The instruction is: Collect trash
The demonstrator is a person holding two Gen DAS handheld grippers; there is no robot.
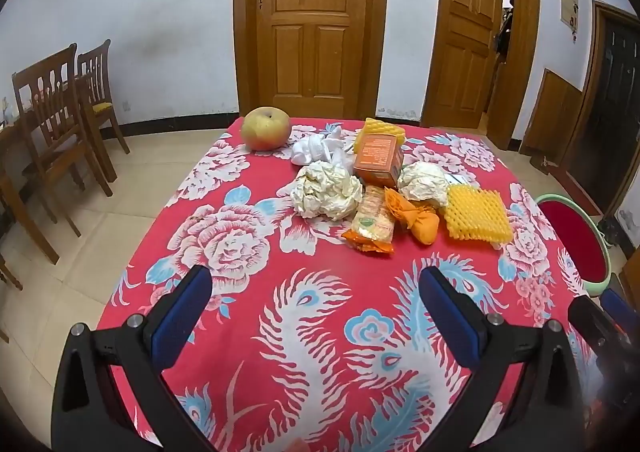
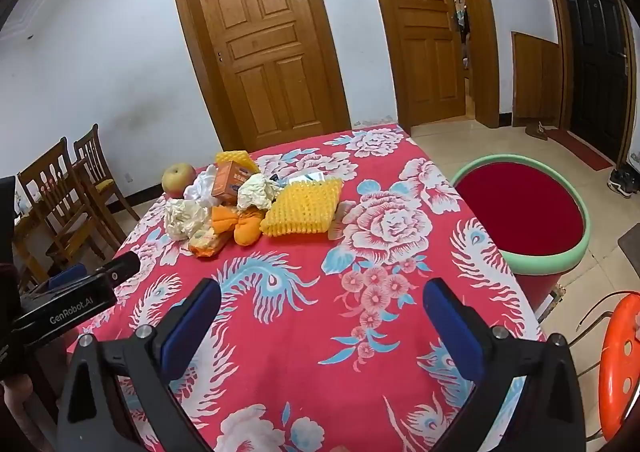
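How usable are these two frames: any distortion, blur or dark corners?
Left wrist view: strong fisheye bending of the door frame, black corners, trash pile sharp, a smear at the lower right. Right wrist view: same bending and corners, even indoor light, no glare on the tablecloth.

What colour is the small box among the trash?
The small box is orange with pale print. The left wrist view shows it best.

Orange stool (image 2: pixel 620 368) cut off by frame edge; box (image 1: pixel 378 160) print illegible
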